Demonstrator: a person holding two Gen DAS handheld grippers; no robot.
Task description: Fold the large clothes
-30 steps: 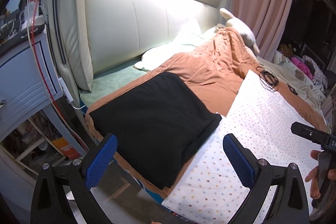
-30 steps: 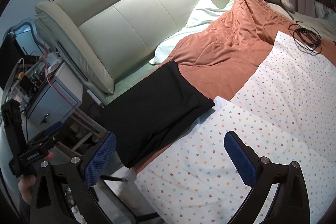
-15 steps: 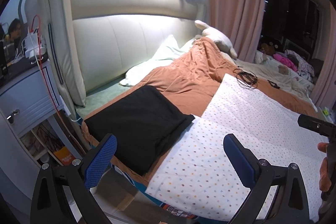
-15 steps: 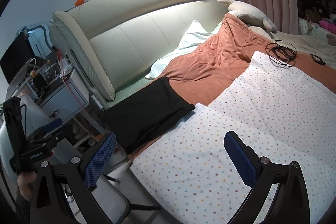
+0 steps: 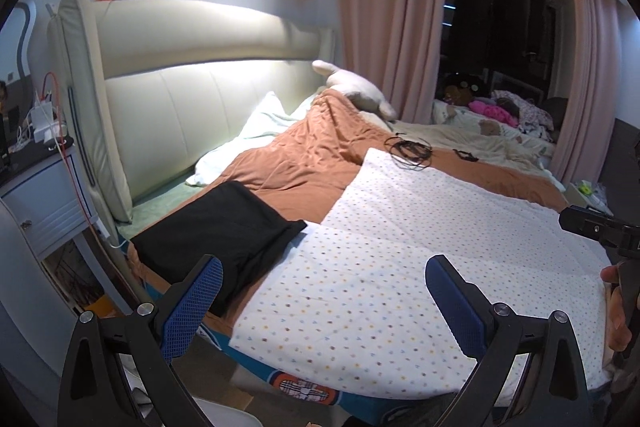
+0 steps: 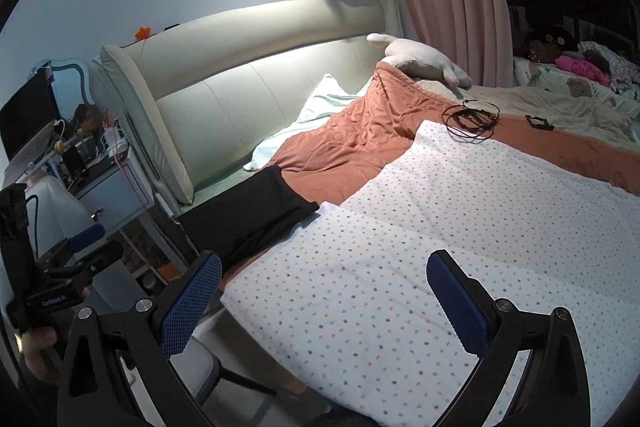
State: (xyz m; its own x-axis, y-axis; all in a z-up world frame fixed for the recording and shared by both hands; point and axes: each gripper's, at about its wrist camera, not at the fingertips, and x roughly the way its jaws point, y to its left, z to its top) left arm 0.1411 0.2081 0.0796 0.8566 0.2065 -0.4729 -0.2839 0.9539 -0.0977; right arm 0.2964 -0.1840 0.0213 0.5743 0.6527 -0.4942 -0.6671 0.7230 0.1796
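Black garment (image 5: 224,231) lies folded at the bed's (image 5: 280,381) near left corner; both grippers (image 5: 324,301) (image 6: 324,301) hang wide-jawed, empty; folding looks finished.

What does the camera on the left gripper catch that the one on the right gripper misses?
Only the left wrist view shows the patterned bed edge under the dotted sheet and the right gripper's body at the frame edge. Only the right wrist view shows the laptop on the nightstand and the left gripper's body. Both show the folded black garment, orange blanket, cable coil and open blue-padded fingers.
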